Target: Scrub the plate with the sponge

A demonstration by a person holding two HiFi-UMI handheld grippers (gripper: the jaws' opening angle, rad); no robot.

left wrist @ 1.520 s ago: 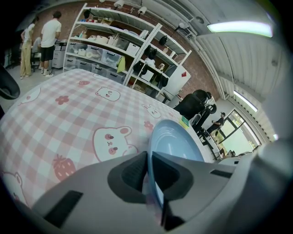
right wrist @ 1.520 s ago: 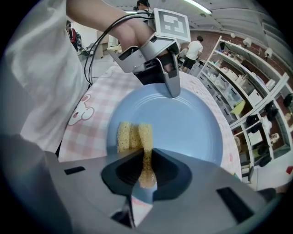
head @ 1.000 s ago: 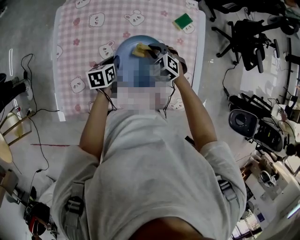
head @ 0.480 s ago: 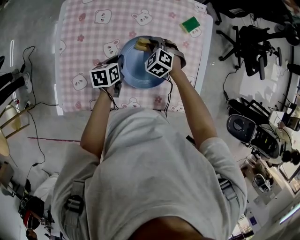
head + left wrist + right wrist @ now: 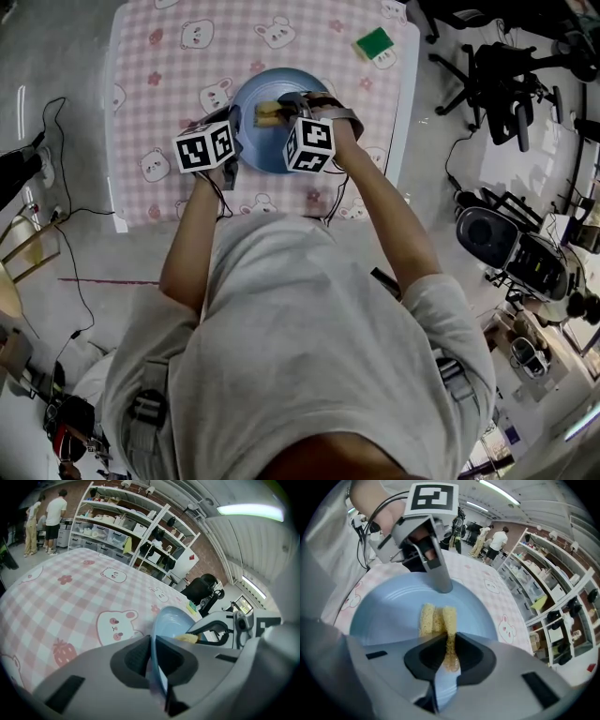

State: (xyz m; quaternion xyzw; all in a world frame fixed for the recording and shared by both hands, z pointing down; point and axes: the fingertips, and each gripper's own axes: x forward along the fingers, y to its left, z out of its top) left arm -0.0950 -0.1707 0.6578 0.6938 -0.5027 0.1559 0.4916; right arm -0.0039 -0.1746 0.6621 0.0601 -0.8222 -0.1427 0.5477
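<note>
Pink tablecloth (image 5: 159, 84) (bear print) under plate (image 5: 261, 152).

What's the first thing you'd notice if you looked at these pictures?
The round blue plate on the pink checked tablecloth with bears stands out first. The right gripper squeezes a yellow sponge in its jaws, down on the plate's inside, while the left gripper clamps the plate's rim.
</note>
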